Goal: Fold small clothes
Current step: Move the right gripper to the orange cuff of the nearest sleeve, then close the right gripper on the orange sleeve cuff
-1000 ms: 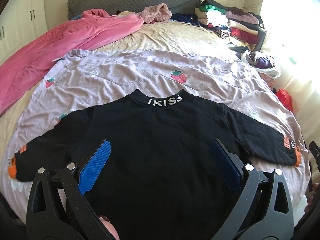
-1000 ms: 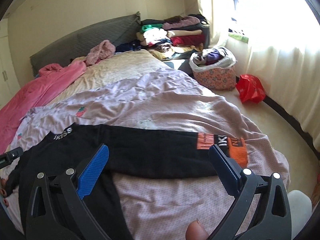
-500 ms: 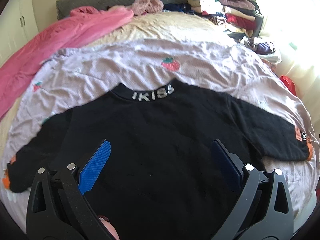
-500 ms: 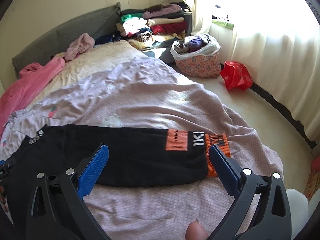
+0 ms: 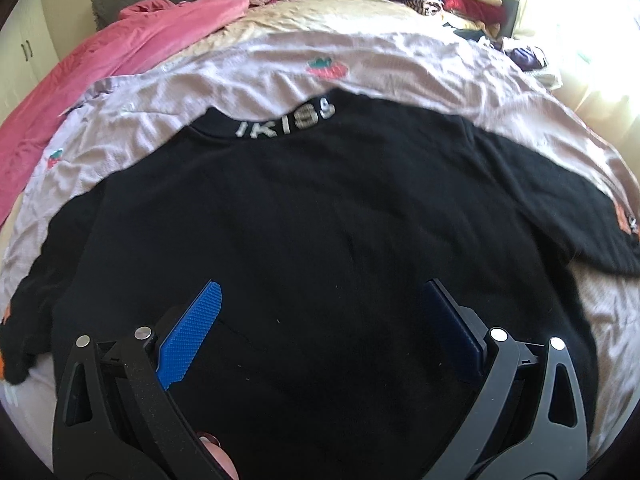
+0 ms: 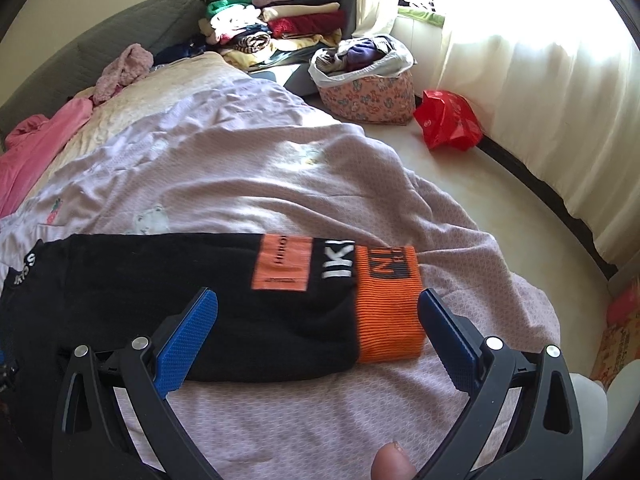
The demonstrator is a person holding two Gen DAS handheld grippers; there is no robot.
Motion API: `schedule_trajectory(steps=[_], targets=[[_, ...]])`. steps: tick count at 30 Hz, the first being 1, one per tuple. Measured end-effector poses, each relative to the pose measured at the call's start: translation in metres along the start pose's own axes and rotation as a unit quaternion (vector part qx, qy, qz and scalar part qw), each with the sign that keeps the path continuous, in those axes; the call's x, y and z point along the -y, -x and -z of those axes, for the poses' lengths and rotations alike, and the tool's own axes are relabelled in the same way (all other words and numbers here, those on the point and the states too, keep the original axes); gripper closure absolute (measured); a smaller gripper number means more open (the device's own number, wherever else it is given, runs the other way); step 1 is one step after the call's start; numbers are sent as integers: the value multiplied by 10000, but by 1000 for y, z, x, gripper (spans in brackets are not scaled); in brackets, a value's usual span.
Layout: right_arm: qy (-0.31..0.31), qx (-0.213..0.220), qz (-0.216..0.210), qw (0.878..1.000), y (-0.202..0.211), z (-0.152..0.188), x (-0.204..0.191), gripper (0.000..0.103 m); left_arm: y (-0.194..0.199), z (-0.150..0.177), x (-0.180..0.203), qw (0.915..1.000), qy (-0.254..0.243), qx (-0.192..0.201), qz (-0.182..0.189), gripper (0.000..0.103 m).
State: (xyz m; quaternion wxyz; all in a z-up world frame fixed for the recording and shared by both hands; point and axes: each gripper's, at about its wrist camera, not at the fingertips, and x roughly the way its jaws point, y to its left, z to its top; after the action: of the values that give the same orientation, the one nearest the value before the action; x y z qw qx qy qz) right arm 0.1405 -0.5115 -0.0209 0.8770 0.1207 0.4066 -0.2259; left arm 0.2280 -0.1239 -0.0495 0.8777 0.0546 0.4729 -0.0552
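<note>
Your 2 grippers, left gripper (image 5: 320,320) and right gripper (image 6: 318,320), are gaping empty, now hovering lower over the black knit "IKISS" sweater (image 5: 304,232) and its orange ribbed cuff (image 6: 388,312).

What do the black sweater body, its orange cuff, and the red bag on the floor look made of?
Sweater: soft matte knit, likely fleecy cotton blend; dull black surface, no sheen.
Cuff: ribbed knit, fine parallel ridges visible.
Bag: thin glossy plastic, crinkled with bright highlights.
</note>
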Motion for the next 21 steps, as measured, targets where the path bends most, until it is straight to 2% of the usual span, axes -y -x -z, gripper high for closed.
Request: schedule_trajectory(steps=[6,13,15,17,19,20,21], targets=[[-306,-9,88,9995,-13,-1,38,4,-9,13,0,10000,-53,-39,39,9],[-310,-224,-3,9993,-33,-3,45,5,-10,12,-8,9999,43,-38,158,9],[-426,-319,-68,9986,-41,-5,47,12,-12,13,-9,9999,44,-30,152,9],[-540,-453,-165,9974,-51,-7,49,31,-11,14,-7,9999,19,11,123,9],[-561,-538,-265,9966,-58,-7,50,36,-12,15,-6,9999,-25,36,91,9],[-584,-607,-326,9959,-62,-6,51,45,-13,15,-6,9999,-20,44,93,9],[-644,-676,-415,9948,-67,-5,53,47,-13,15,-7,9999,-1,60,101,9]])
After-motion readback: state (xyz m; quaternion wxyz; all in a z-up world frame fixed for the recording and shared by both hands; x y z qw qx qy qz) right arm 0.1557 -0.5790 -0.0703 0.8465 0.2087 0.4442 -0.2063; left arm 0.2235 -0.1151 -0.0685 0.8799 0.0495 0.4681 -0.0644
